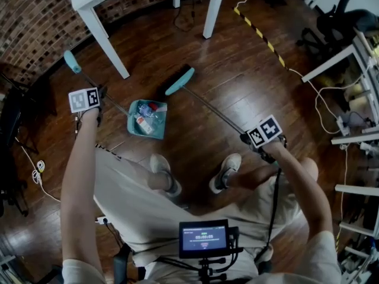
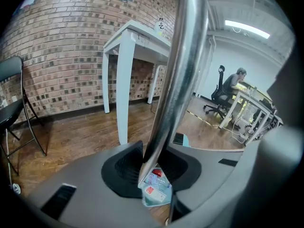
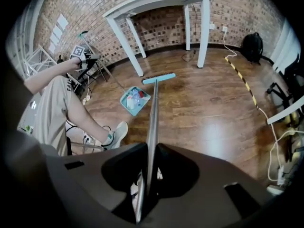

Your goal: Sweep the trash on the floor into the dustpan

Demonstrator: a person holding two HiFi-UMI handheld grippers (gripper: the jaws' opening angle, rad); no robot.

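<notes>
Trash (image 1: 148, 117) is sitting in the dustpan (image 1: 134, 132); left gripper (image 2: 151, 163) is pinching its handle (image 2: 183, 56), right gripper (image 3: 148, 172) pinching the broom (image 1: 179, 80). Keep the pan level.

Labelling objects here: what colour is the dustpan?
The dustpan is teal; the head view shows it best.

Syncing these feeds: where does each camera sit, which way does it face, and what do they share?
Head view: on the person's head, steeply down at the floor; arms, legs, left gripper, right gripper show.
Left gripper view: on that gripper, facing a brick wall, fingers shut on the dustpan handle.
Right gripper view: on that gripper, down the broom handle; leg shows.
All share the dustpan.
</notes>
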